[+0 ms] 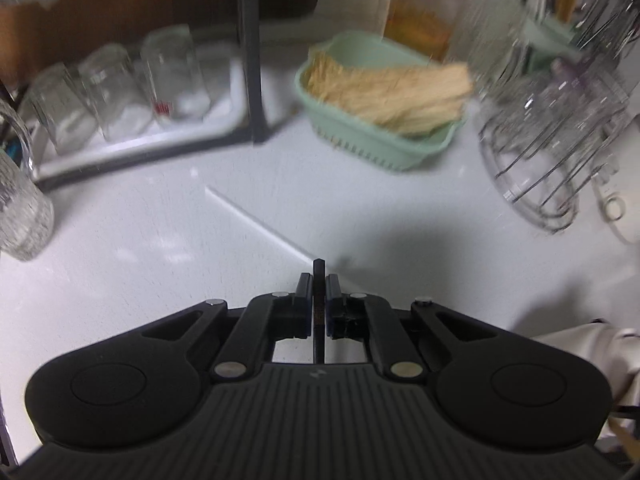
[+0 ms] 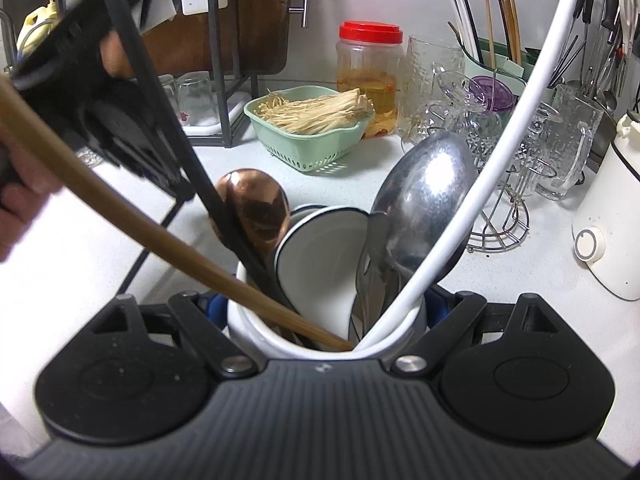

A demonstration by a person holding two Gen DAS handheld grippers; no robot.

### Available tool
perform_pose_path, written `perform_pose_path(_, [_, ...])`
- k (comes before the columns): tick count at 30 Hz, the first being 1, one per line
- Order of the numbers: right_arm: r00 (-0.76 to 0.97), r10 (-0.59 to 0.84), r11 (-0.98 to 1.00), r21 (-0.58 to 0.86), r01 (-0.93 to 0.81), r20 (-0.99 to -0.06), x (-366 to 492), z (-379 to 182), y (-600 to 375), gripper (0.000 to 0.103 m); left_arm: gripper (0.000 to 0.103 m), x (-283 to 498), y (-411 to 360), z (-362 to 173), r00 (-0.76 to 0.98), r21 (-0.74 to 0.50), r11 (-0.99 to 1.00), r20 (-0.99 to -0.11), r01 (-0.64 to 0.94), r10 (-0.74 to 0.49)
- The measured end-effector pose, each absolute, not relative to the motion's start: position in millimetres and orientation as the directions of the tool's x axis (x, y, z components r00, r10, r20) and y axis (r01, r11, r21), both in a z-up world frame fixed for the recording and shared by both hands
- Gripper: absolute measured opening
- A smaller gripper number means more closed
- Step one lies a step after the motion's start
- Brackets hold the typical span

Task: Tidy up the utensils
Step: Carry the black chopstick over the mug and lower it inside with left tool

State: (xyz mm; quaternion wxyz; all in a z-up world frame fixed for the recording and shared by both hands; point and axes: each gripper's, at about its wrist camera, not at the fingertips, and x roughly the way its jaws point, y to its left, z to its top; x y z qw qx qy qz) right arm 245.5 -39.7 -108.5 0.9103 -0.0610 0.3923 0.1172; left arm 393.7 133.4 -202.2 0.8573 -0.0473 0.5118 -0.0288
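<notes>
Left gripper (image 1: 319,280) pinched nearly closed on a thin black handle (image 1: 319,312) — right gripper (image 2: 326,312) clamped around a white holder (image 2: 256,328).

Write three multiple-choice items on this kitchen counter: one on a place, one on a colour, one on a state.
1. Where does the green basket stand?
A. on the counter, beside the jar
B. on a stove
C. in a sink

2. What colour is the jar's lid?
A. blue
B. red
C. white

3. The left gripper is:
A. open and empty
B. shut on a glass
C. shut on a thin black handle

Answers:
1 A: the basket sits on the white counter, next to the jar.
2 B: the lid is plainly red.
3 C: both fingers press the black handle between them.
</notes>
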Motion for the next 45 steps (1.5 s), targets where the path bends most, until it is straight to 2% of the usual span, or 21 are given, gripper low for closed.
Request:
perform_pose_path(15, [0.660, 0.160, 0.960, -0.041, -0.277, -0.734, 250.4, -109.6, -31.3, 0.091, 0.007, 336.8, 150.5, -83.7, 0.703, -0.235, 0.972, -0.687, 0.022, -0.182])
perform_pose_path(20, [0.666, 0.157, 0.962, -0.041, -0.272, -0.729, 250.7, -110.2, -30.3, 0.091, 0.007, 320.8, 143.5, -57.9, 0.744, -0.239, 0.969, -0.636, 0.064, -0.206])
perform_pose_path(31, [0.674, 0.160, 0.962, -0.040, -0.271, -0.721, 250.5, -110.4, -28.5, 0.091, 0.006, 319.8, 128.6, -46.2, 0.758, -0.237, 0.964, -0.605, 0.121, -0.244])
perform_pose_path(45, [0.679, 0.159, 0.963, -0.039, -0.266, -0.717, 249.9, -110.1, -27.9, 0.091, 0.006, 298.0, 104.4, 27.1, 0.781, -0.243, 0.939, -0.526, 0.242, -0.337])
